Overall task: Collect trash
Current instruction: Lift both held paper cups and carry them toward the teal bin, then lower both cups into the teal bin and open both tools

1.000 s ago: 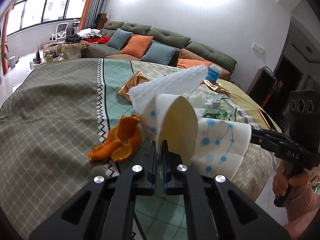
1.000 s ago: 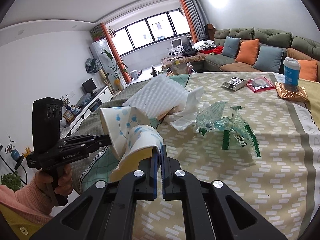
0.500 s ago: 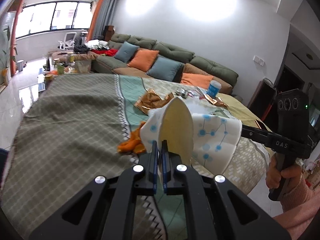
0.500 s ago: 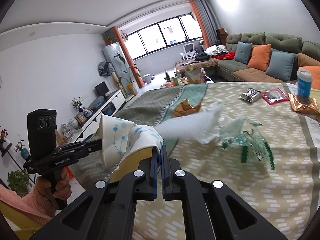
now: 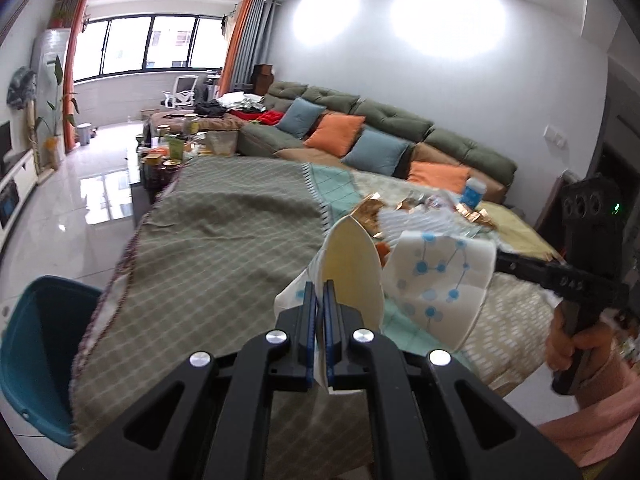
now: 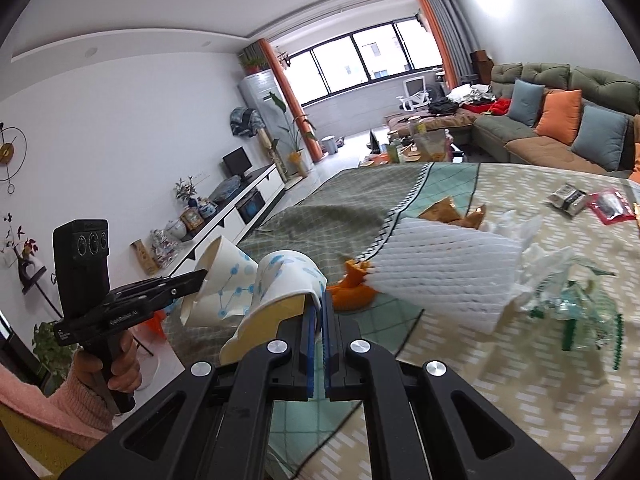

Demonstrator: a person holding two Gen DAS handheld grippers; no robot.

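Observation:
My left gripper (image 5: 318, 312) is shut on the rim of a crushed paper cup (image 5: 352, 264) with blue dots, held in the air over the table's near corner. My right gripper (image 6: 318, 312) is shut on the rim of a second dotted paper cup (image 6: 280, 292). The two cups hang side by side, almost touching. In the left wrist view the right gripper (image 5: 500, 262) comes in from the right with its cup (image 5: 440, 280). In the right wrist view the left gripper (image 6: 198, 280) comes in from the left with its cup (image 6: 224, 276). A teal bin (image 5: 36, 340) stands on the floor at the table's left corner.
On the cloth-covered table (image 6: 500, 380) lie orange peel (image 6: 352, 292), a white foam sheet (image 6: 448, 268), a clear plastic bag with green print (image 6: 580, 308), gold wrappers (image 6: 448, 212) and small packets (image 6: 568, 198). A sofa (image 5: 400, 136) stands behind.
Both grippers have drawn back from the trash pile and risen a little, still holding their cups. The left wrist view has swung left, and the teal bin has come into view.

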